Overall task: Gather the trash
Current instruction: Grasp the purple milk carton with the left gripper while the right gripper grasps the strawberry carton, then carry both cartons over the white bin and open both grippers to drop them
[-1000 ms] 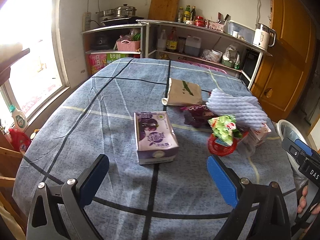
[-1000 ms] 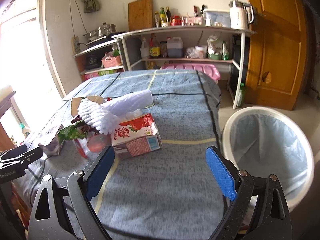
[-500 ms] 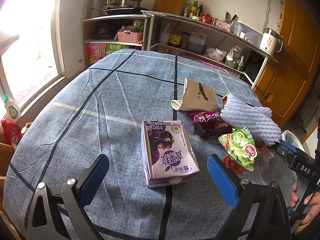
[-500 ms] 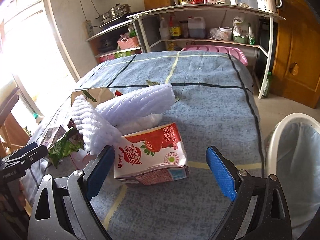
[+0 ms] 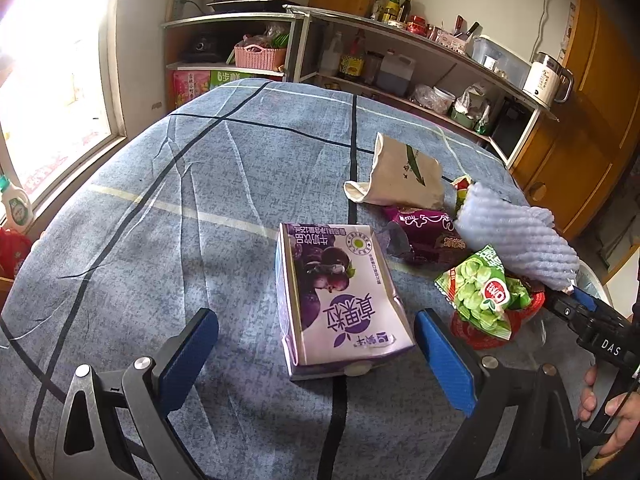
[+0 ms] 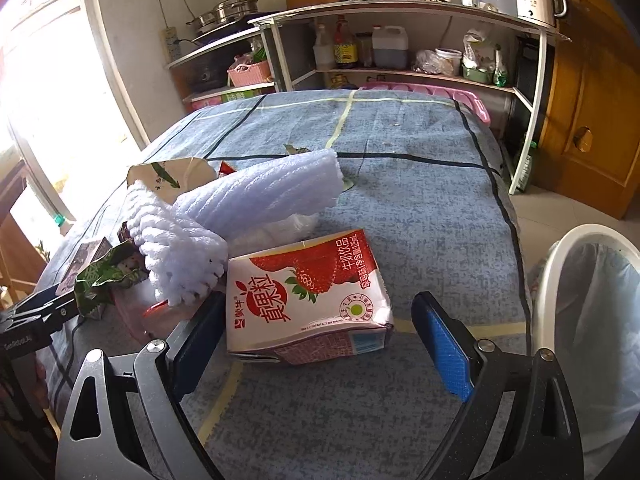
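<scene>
Cardboard crushes easily, so square your pads on the long sides before squeezing. Your left gripper is spread wide, holding nothing, with the purple carton lying at 12 o'clock between the fingers. Your right gripper is spread wide too, with the strawberry carton dead ahead and the bin at 3 o'clock.

- Left wrist view: low over the blue checked tablecloth, facing the cluttered metal shelves.
- Right wrist view: close, facing likewise.
- Both share the white foam netting.
</scene>
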Tool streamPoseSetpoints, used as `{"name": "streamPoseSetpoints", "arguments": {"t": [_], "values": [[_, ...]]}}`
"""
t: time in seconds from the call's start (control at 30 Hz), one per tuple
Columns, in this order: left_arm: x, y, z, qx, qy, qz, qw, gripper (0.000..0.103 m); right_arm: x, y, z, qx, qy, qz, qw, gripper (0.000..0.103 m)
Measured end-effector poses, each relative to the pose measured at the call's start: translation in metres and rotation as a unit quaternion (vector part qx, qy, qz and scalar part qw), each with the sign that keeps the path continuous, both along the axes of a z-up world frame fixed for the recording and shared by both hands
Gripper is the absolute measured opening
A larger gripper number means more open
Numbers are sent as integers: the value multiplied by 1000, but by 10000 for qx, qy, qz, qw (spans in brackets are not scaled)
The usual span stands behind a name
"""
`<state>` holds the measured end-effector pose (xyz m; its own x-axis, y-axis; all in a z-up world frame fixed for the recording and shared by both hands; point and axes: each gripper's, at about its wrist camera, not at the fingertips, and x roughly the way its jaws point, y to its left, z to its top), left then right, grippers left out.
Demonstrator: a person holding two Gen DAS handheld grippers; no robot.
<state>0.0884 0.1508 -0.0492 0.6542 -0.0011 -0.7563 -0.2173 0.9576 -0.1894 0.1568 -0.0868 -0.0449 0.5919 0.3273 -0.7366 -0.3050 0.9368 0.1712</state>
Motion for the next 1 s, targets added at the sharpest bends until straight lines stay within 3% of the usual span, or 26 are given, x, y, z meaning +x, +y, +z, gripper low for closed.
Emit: {"name": "streamPoseSetpoints", "arguments": {"t": [0.1, 0.2, 0.43, 0.73, 1.0], "values": [[2, -1, -2, -42, 25, 4, 10000, 89, -1, -4, 0, 53, 33, -94, 9999, 83], [3, -2, -3, -54, 5, -4, 10000, 85, -2, -7, 1, 109, 51, -149, 9998, 83], [7, -6, -3, 74, 29, -44, 10000, 59, -5, -13, 2, 214, 9, -266, 9994, 82], [-4, -14, 5, 176, -92, -121, 9997, 59, -12, -19, 6, 323, -94, -336, 9989, 82], [-25, -35, 33, 147, -427, -450, 9980, 59, -30, -30, 23, 495, -283, -365, 9977, 82]]}}
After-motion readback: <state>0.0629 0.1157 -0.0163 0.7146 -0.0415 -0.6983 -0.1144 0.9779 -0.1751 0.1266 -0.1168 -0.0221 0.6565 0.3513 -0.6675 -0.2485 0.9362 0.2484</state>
